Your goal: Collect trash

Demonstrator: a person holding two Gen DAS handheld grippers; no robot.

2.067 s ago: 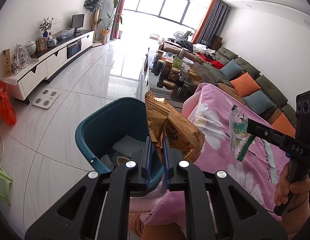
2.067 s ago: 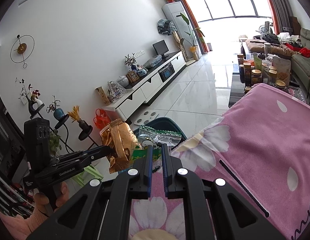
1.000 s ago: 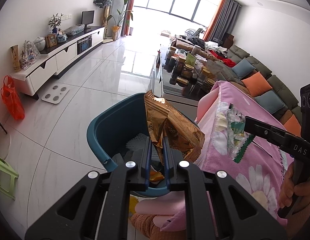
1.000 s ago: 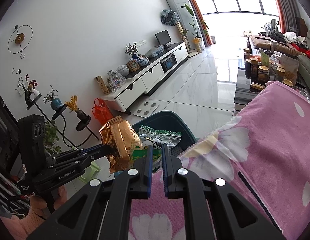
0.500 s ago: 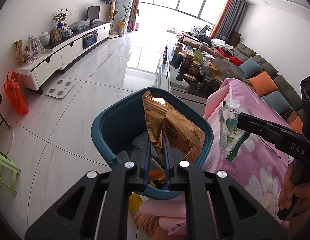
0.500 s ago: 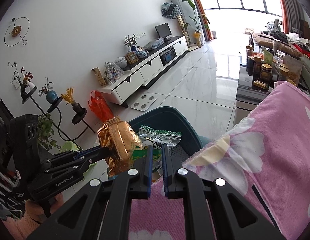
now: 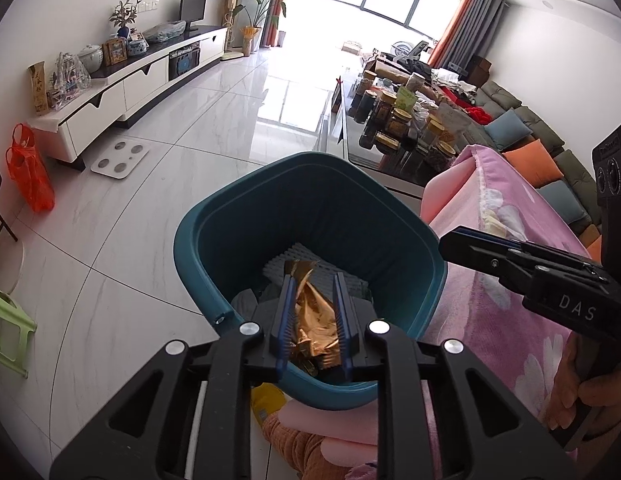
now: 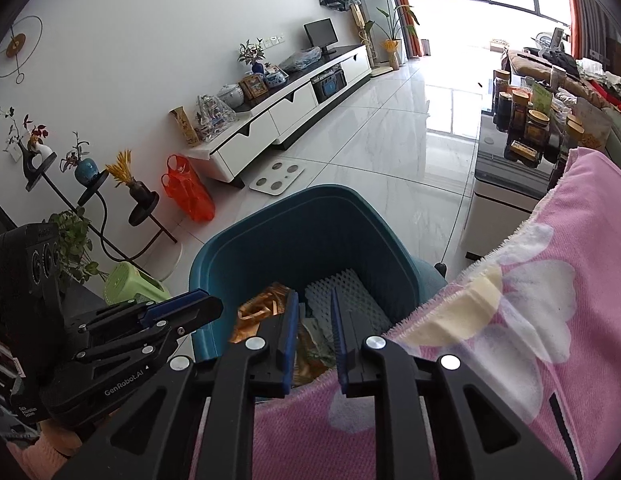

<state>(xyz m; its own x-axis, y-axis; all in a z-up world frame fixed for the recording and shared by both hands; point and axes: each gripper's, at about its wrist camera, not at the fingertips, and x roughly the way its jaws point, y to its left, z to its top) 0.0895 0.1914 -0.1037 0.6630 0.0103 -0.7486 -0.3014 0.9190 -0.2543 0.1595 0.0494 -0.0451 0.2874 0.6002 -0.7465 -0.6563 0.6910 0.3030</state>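
Note:
A teal trash bin (image 7: pixel 302 160) stands on the floor beside the pink blanket. My left gripper (image 7: pixel 312 280) hangs over its near rim with its jaws opening. The crumpled gold wrapper (image 7: pixel 314 316) lies loose between and below the fingers, down inside the bin. My right gripper (image 8: pixel 313 294) is over the bin's (image 8: pixel 322 192) right edge, jaws opening too. A green-and-clear packet (image 8: pixel 316 340) sits just below its fingers, apart from the pads. The gold wrapper (image 8: pixel 256 312) shows to its left. A ridged white foam sheet (image 8: pixel 342 292) lies in the bin.
The pink flowered blanket (image 7: pixel 510 280) borders the bin on the right. Behind it is a glass coffee table (image 7: pixel 398 128) crowded with jars. A white TV cabinet (image 7: pixel 110 100), an orange bag (image 7: pixel 28 172), a floor scale (image 7: pixel 118 158) and a green stool (image 7: pixel 6 320) stand to the left.
Both grippers sank over the bin and their jaws parted. The gold wrapper dropped from upright in the left jaws into the bin, and the green packet left the right jaws.

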